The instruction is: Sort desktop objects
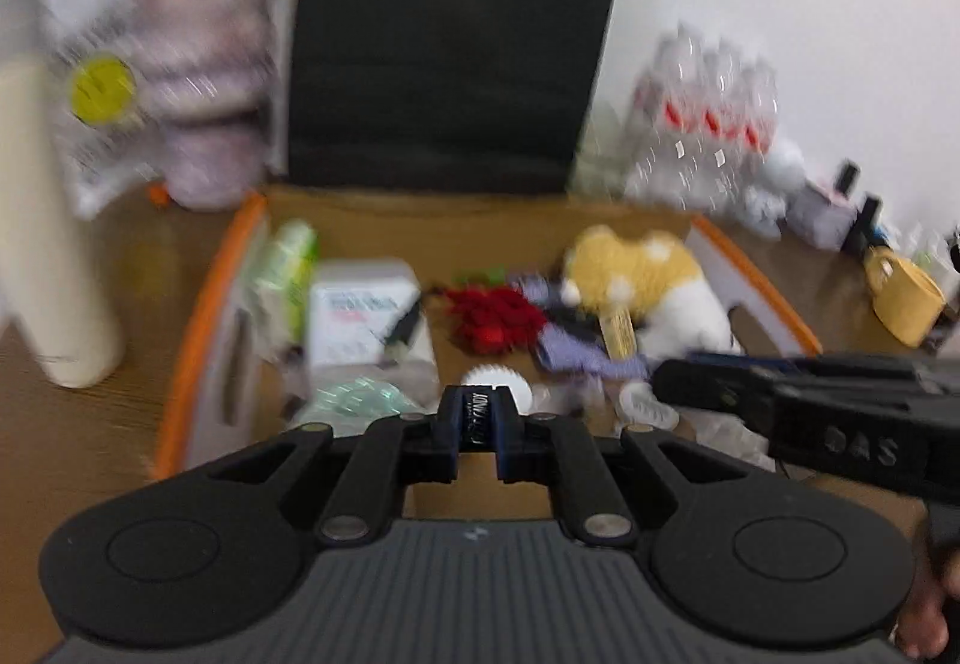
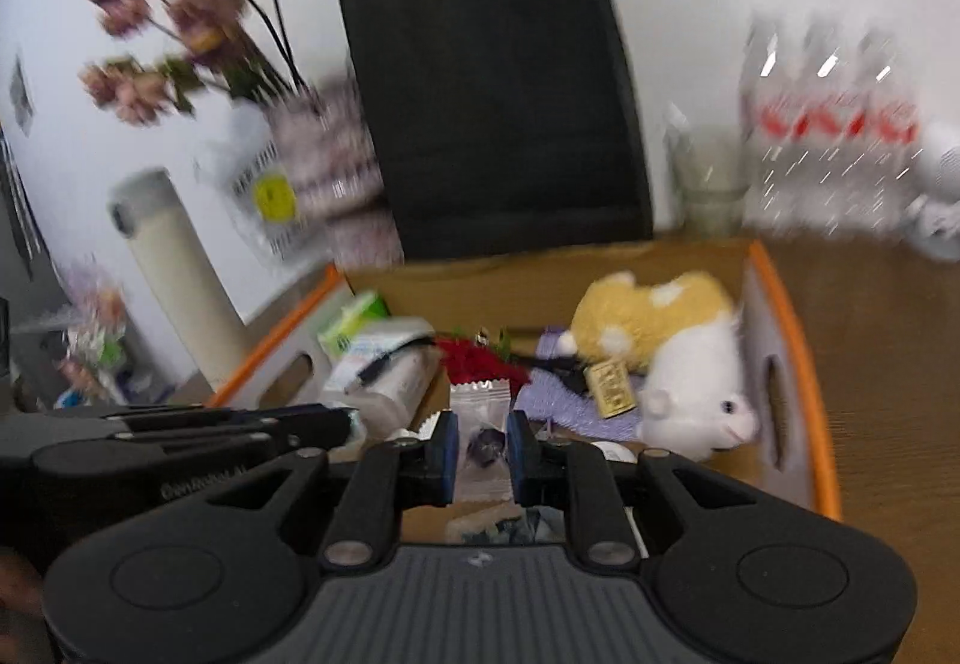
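My left gripper (image 1: 478, 412) is clamped on a small dark flat item — a thin black piece with pale lettering, pinched upright between the pads. My right gripper (image 2: 483, 451) is clamped on a small clear packet (image 2: 480, 424) with a crimped top edge and a dark lump inside. Both hang over the near end of the cardboard box (image 2: 786, 340) with the orange rim.

Handling, as I judge it: the packet is light, its film crinkly and slippery; it flexes rather than resists, so the grip belongs on the body around the lump, not on the crimped seal. The dark item looks stiff and light; an edge pinch seems enough. Neither looks fragile.

Box contents — a yellow-and-white plush toy (image 2: 672, 346) at the right wall, a purple knitted piece (image 2: 552, 394) under its edge, a red tinsel-like bunch (image 2: 477, 361) mid-box, a white carton (image 1: 357, 307) and a green-and-white pack (image 1: 288, 262) to the left, a white ridged disc (image 1: 498, 379) just ahead of my left pads. Things overlap; free floor is scarce.

Outside the box: a black paper bag (image 2: 498, 111) behind it, a cream flask (image 2: 180, 274) left, a yellow mug (image 1: 903, 298) right. Frames are motion-blurred; fine detail is unreliable.
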